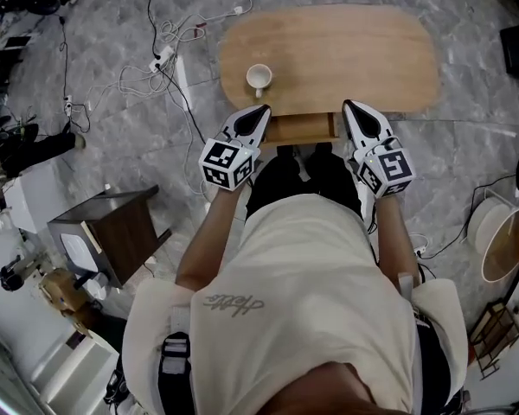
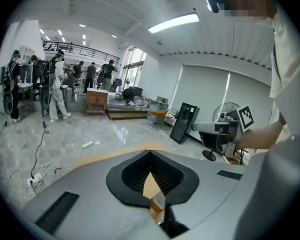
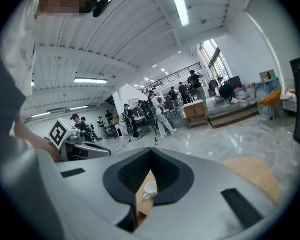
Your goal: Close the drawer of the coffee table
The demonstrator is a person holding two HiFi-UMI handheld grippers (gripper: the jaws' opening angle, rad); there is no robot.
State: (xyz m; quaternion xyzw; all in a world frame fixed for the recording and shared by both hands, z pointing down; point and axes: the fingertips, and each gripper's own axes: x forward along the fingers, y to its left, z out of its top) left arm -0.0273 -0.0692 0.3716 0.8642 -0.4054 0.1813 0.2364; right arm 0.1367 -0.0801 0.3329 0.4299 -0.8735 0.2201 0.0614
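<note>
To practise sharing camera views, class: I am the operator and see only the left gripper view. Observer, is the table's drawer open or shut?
Observer: Open. In the head view the drawer sticks out from the near edge of the table.
Operator: Where is my gripper relative to it?
Observer: The left gripper points at the drawer's left end, where it meets the table edge. I cannot tell whether it touches.
Operator: Is anything on the tabletop?
Observer: A white cup stands upright on the table, just beyond your gripper's tip.
</note>
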